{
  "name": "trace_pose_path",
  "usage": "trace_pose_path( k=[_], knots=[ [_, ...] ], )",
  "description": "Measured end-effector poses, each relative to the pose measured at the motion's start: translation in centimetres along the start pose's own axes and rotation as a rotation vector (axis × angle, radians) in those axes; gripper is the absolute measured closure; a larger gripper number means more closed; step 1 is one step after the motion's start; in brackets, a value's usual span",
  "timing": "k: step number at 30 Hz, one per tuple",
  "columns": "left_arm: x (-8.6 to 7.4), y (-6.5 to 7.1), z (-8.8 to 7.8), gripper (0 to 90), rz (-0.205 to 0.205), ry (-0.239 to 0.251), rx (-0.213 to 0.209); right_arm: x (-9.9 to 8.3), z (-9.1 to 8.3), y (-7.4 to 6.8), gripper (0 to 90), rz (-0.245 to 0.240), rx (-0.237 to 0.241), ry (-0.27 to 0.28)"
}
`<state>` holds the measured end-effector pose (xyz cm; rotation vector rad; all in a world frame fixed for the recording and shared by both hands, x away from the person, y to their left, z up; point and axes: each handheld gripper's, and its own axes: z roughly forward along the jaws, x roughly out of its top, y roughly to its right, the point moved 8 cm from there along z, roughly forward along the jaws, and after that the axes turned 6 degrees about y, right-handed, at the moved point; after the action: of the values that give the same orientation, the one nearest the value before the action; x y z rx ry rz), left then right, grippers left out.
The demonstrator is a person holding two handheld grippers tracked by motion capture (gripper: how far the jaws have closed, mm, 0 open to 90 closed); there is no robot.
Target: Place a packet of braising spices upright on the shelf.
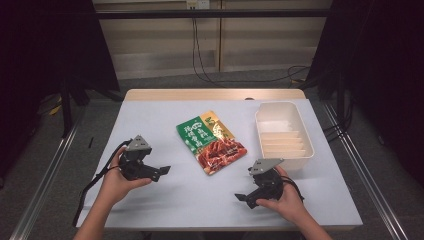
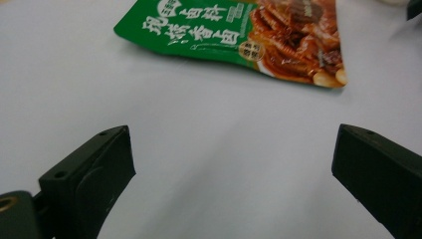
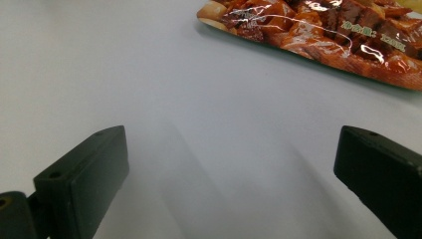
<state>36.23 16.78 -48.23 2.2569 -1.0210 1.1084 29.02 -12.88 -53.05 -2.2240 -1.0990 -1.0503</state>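
Left tongs (image 1: 161, 171) wide open, empty, low over tabletop (image 1: 150, 120). Right tongs (image 1: 242, 198) likewise gaping, empty. Both aim at pouch (image 1: 211, 141), lying flat mid-tabletop, well apart from each. Bin (image 1: 306, 131) just right of pouch. Judgement: flat pouch gives little purchase; approach low, take edge or corner, close slowly, avoid pushing it along.

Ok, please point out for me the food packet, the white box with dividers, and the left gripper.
food packet (image 1: 212, 141): high view, middle of its printed front.
white box (image 1: 308, 135): high view, its right rim.
left gripper (image 1: 161, 172): high view, midway between its open fingertips.
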Motion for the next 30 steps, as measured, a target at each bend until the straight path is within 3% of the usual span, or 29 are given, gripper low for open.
trace_pose_path(
  k=[7,13,17,26,30],
  knots=[
    [0.9,0.2,0.4,3.8,-0.023,-0.002,-0.041,0.0,0.0,-0.1,0.6,0.006,0.009,0.002],
    [1.4,-0.9,0.6,3.9,-0.072,-0.01,-0.032,0.2,0.1,0.0,0.8,0.005,0.008,0.005],
    [2.0,-1.2,0.9,3.4,-0.074,-0.012,-0.023,0.3,0.2,0.0,1.0,0.005,0.01,0.005],
    [3.9,-2.3,3.4,1.7,-0.114,-0.039,-0.034,0.4,0.2,0.0,1.4,0.009,0.02,0.012],
    [4.3,-3.2,4.5,2.1,-0.09,-0.072,0.005,0.5,0.2,0.1,1.4,0.008,0.015,0.014]
  ],
)
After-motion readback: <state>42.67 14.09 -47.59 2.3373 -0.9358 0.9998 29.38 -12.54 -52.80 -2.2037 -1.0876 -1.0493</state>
